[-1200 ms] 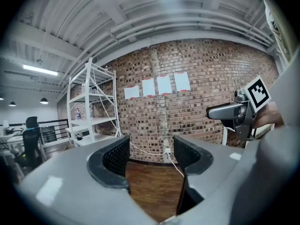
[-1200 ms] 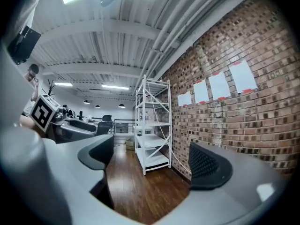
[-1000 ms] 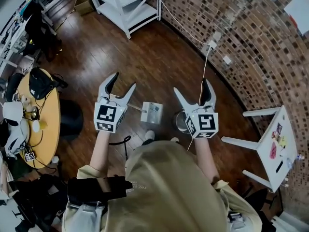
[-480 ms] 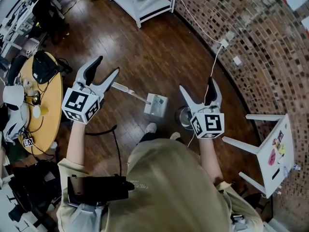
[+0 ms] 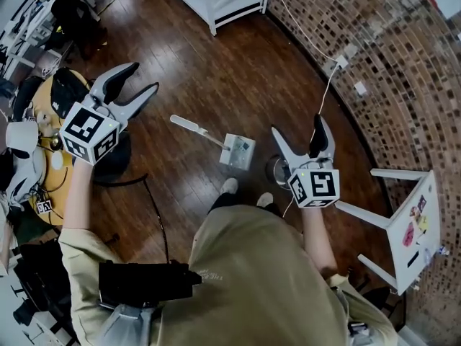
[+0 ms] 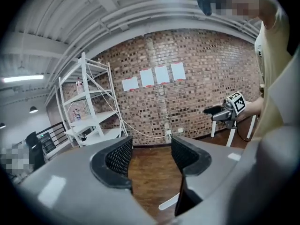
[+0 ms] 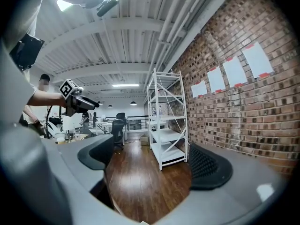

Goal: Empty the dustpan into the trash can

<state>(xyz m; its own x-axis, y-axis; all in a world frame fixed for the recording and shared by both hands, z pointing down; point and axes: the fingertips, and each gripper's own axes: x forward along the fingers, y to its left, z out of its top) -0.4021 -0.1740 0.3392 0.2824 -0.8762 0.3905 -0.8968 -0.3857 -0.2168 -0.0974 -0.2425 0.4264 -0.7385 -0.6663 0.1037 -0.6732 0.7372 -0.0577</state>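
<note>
Head view: dustpan (image 5: 238, 151) lies on the floor at centre, long axis 10-to-4 o'clock, handle pointing to 10. Trash can (image 5: 273, 171) sits at its 4 o'clock.
Left gripper view: left gripper (image 6: 150, 156) is half-open and empty; its jaws have just been closing.
Right gripper view: right gripper (image 7: 150, 165) is wide and empty.

The dustpan (image 5: 237, 152) is white, the plank floor (image 5: 216, 71) dark brown, the brick wall (image 5: 403, 71) mottled brown and cream.

The head camera looked steeply down from above the person (image 5: 259, 280) onto the wooden floor (image 5: 216, 71), both tools close beneath it. The camera on the left tool (image 5: 144, 78) sat just behind its jaws, facing the brick wall (image 6: 187, 97). The camera on the right tool (image 5: 297, 125) faced along that wall toward the white shelf unit (image 7: 166, 121). All three views shared floor, wall and shelf unit.
</note>
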